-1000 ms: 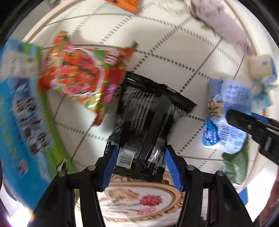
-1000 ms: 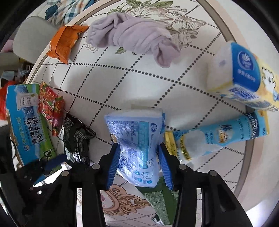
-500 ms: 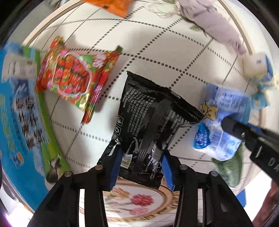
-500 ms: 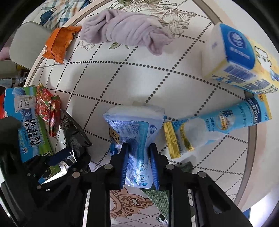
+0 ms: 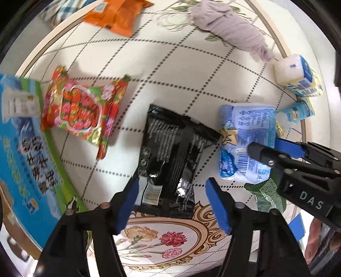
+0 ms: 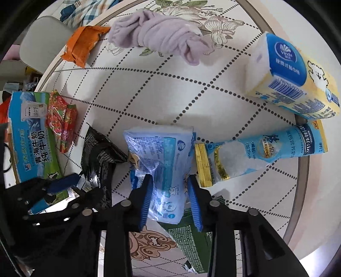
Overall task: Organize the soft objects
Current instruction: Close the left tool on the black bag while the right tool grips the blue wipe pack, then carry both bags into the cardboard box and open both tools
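Observation:
A black snack bag lies on the round patterned table, its near end between the blue pads of my left gripper, which is open around it. My right gripper has its pads pressed on a pale blue tissue pack, which also shows in the left wrist view. The black bag also shows in the right wrist view, to the left of the tissue pack.
A red-green snack bag and a blue-green milk carton box lie left. An orange packet and a lilac cloth lie at the far edge. A yellow-blue tissue block, a blue sachet pack and a green packet lie right.
My left gripper had closed on the black bag half a second ago and has now opened, the bag lying flat. My right gripper closed on the tissue pack and its pads have now eased apart a little.

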